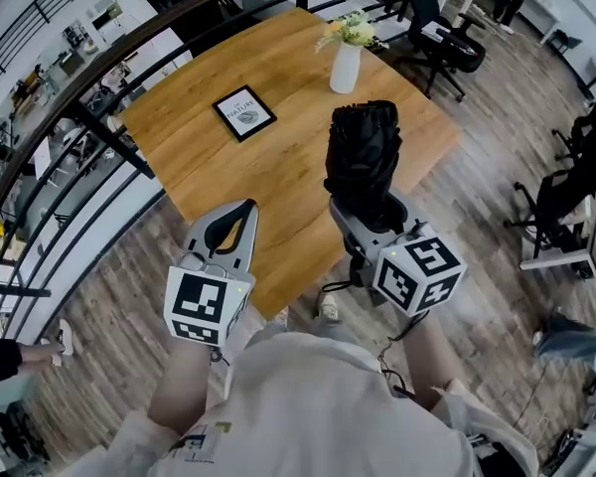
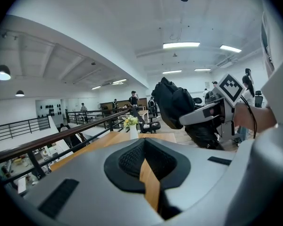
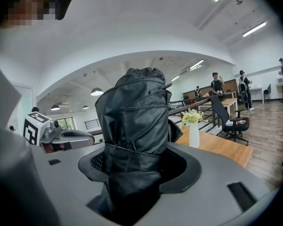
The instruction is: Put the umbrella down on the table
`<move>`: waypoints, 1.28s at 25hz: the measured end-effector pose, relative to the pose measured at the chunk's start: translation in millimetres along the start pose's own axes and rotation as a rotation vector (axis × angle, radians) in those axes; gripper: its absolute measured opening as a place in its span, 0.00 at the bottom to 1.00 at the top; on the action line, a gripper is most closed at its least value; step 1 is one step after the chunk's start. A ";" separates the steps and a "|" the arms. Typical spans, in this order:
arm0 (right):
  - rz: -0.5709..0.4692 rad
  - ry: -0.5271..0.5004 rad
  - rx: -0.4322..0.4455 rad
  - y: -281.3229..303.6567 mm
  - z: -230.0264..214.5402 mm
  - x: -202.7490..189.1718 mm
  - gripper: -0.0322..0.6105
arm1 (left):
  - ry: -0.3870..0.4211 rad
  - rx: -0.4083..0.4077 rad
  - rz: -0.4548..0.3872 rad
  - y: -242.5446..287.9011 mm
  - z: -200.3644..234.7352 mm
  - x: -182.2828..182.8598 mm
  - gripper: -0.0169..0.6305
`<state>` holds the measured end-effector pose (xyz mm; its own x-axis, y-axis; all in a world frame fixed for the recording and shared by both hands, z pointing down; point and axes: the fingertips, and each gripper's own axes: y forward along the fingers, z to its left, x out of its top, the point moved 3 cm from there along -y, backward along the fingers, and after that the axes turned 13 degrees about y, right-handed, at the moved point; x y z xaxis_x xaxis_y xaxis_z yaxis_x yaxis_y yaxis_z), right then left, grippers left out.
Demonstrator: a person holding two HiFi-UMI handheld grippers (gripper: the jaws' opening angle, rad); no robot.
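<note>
right tongs [image 1: 368, 212]: clamped on a folded black umbrella [image 1: 363, 152], just right of the head view's centre
umbrella: stands upright out of the right tongs, its wrapped fabric bunched between the jaws; held over the near right part of the wooden surface [image 1: 278, 172], not lying on it
left tongs [image 1: 240, 217]: jaws drawn together, nothing between them; lower left of centre, over the surface's near edge
surface: white vase of flowers [image 1: 346, 63] near its far edge, upper centre; framed sign [image 1: 243, 112] lying flat, left of the vase
surroundings: black railing [image 1: 99, 127] along the left; office chair [image 1: 442, 33] at upper right
</note>
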<state>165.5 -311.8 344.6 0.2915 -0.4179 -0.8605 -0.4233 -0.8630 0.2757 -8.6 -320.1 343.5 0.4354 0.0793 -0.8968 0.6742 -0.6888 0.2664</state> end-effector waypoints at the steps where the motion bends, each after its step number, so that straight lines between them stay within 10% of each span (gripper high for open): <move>1: 0.007 0.013 0.006 3.9 -6.4 1.0 0.49 | -0.010 0.004 0.008 5.6 -1.8 -1.0 0.05; 18: 0.278 0.082 0.002 102.9 -105.9 -49.0 0.49 | -0.127 0.050 0.168 91.7 -9.5 -49.6 0.05; 32: 0.486 0.145 -0.103 175.7 -173.1 -154.8 0.49 | -0.293 -0.069 0.348 139.8 -32.9 -143.9 0.05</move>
<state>194.5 -447.9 600.4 0.2010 -0.8066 -0.5559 -0.4551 -0.5794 0.6761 42.6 -404.1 521.4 0.4627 -0.3616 -0.8094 0.5606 -0.5879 0.5831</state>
